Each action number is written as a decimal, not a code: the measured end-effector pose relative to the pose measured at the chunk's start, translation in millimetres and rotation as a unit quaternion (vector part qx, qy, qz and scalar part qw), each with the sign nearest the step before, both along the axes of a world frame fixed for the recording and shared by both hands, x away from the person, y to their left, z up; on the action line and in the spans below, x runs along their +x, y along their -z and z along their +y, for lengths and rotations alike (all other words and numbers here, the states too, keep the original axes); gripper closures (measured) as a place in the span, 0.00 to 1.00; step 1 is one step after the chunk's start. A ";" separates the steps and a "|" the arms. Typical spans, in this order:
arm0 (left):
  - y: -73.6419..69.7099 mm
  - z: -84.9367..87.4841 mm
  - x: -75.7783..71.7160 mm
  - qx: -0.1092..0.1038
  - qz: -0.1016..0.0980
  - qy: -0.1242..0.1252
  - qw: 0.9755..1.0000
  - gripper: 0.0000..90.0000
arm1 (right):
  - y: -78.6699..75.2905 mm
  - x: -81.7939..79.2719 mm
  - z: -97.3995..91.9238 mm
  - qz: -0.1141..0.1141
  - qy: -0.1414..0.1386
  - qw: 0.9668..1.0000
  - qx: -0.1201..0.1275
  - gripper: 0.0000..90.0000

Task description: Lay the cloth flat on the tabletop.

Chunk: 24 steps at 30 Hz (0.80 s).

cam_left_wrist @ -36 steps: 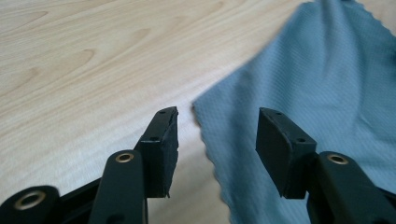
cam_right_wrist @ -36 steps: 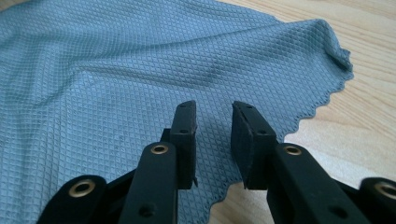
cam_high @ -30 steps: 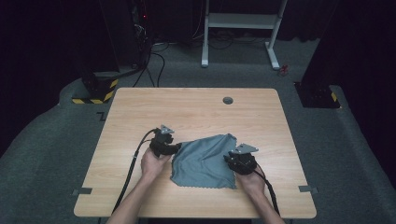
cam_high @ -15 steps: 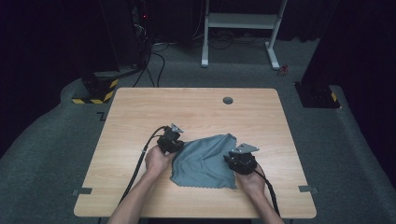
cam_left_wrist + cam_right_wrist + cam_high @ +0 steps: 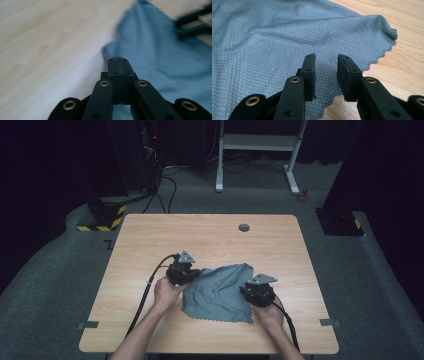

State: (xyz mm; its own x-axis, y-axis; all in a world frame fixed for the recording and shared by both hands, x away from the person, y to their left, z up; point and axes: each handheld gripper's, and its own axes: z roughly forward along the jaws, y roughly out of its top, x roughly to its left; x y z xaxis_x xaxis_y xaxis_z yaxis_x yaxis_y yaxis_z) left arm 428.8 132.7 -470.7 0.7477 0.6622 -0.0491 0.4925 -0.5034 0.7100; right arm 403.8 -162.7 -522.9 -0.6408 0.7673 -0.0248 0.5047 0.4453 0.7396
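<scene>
1. High view: left hand-held gripper (image 5: 183,270) sits at the near-left corner of a grey-blue cloth (image 5: 220,292) on the wooden counter (image 5: 150,240), with its cable trailing back beside the forearm. Right hand-held gripper (image 5: 258,292) sits at the cloth's right edge, so the cloth lies between the two, slightly rumpled toward the left one.
2. Left gripper view: the left hand-held gripper (image 5: 120,61) has just closed, its jaws pressed together on a scalloped edge of the cloth (image 5: 160,52), which spreads ahead and to the right of it. Bare counter (image 5: 47,47) lies to its left. The picture is blurred.
3. Right gripper view: the right hand-held gripper (image 5: 326,62) stands partly open, its jaws hanging over the waffle-textured cloth (image 5: 274,37) near its scalloped edge, pads pressing on nothing. Counter (image 5: 402,50) shows to its right.
</scene>
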 end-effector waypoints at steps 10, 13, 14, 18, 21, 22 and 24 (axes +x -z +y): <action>31.6 -41.2 -41.0 0.072 0.033 0.091 0.993 0.96 | 0.1 0.1 -0.2 -0.001 -0.001 1.000 0.000 0.76; 27.0 -39.6 -41.3 0.067 0.021 0.075 0.995 0.81 | 0.0 0.0 0.0 0.000 0.000 1.000 0.000 0.76; 25.0 -38.3 -41.2 0.064 0.015 0.070 0.995 0.79 | 0.1 0.1 -0.2 -0.001 -0.001 1.000 -0.001 0.76; 14.4 -26.3 -32.9 0.040 -0.003 0.013 0.999 0.77 | 0.0 0.0 -0.1 0.000 0.000 1.000 0.000 0.76; 15.5 -18.3 -20.4 0.032 0.007 -0.038 0.999 0.79 | 0.1 0.1 -0.1 -0.001 -0.001 1.000 0.000 0.76; 17.9 -17.0 -16.3 0.026 0.020 -0.047 0.998 0.78 | 0.0 0.0 -0.1 0.000 0.000 1.000 0.000 0.76; 23.1 -17.2 -11.7 0.020 0.035 -0.049 0.998 0.76 | 0.1 0.1 -0.2 -0.001 -0.001 1.000 0.000 0.76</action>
